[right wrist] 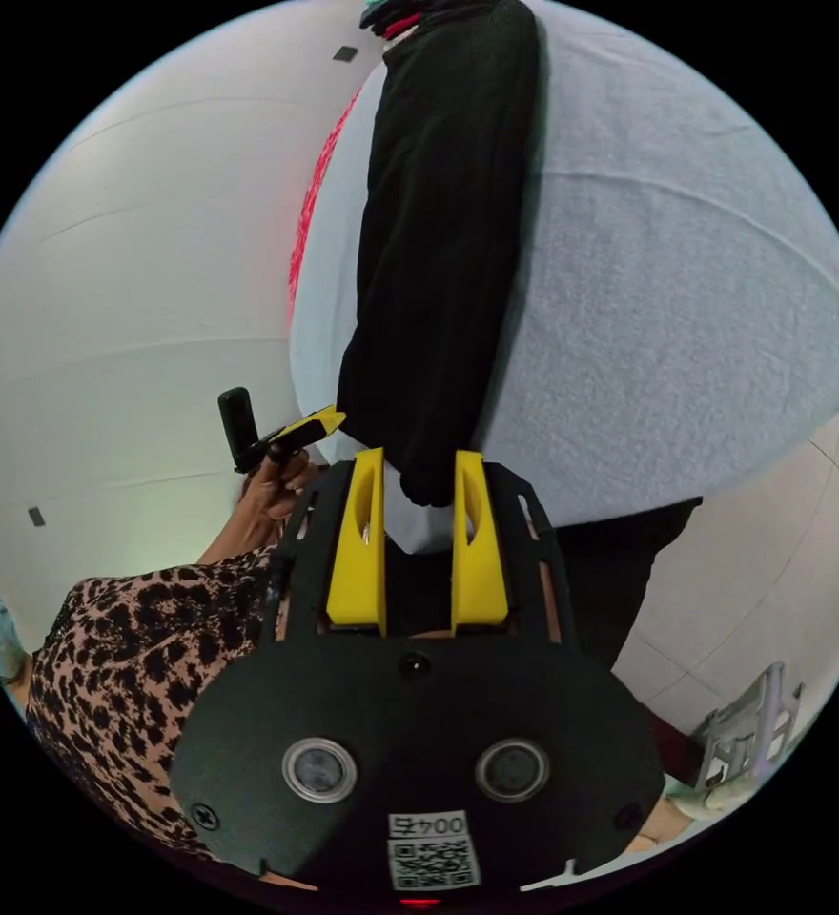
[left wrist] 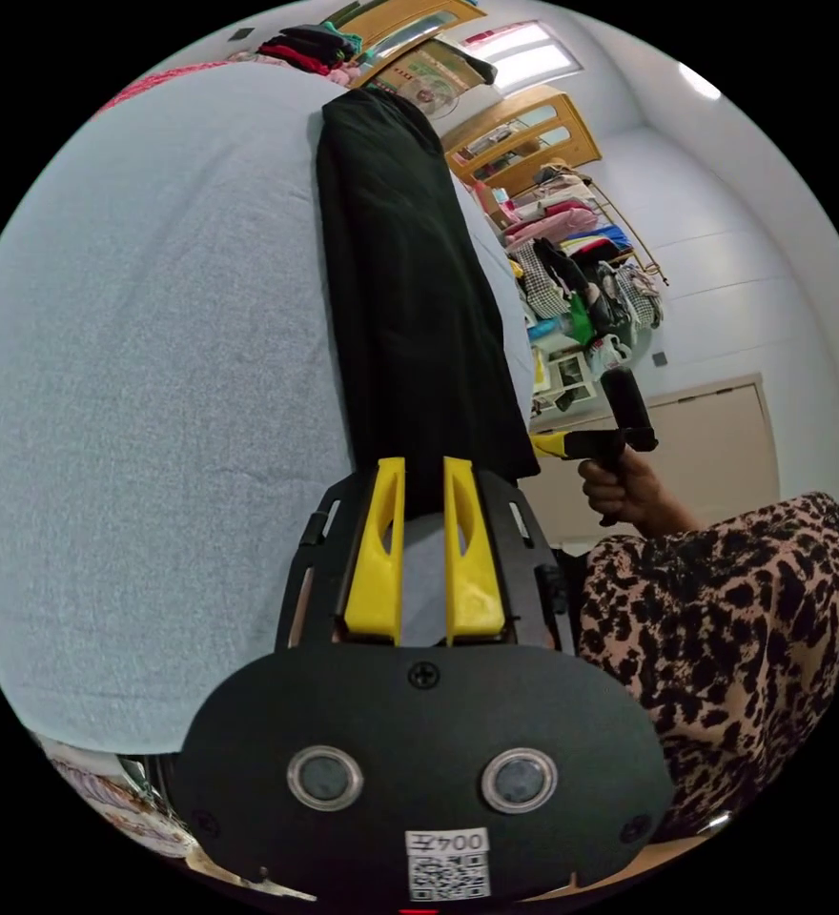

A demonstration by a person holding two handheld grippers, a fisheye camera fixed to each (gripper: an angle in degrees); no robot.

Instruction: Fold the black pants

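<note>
In the left gripper view my left claw [left wrist: 423, 467] stands parted at the near end of the black pants [left wrist: 410, 286], which lie lengthwise along the bed [left wrist: 153, 381], and in the right gripper view my right claw [right wrist: 419, 472] gapes around their hem [right wrist: 429, 491].

Bed surface [left wrist: 133, 400]: broad bare grey expanse to one side of black pants [left wrist: 410, 315], free for passage. Pants: long strip along bed edge. Far end: clothes pile [left wrist: 310, 46] blocks. Off edge: crowded clothes rack [left wrist: 582, 257], person's patterned sleeve [left wrist: 725, 610] close by. Opposite side: bare wall [right wrist: 133, 286].
</note>
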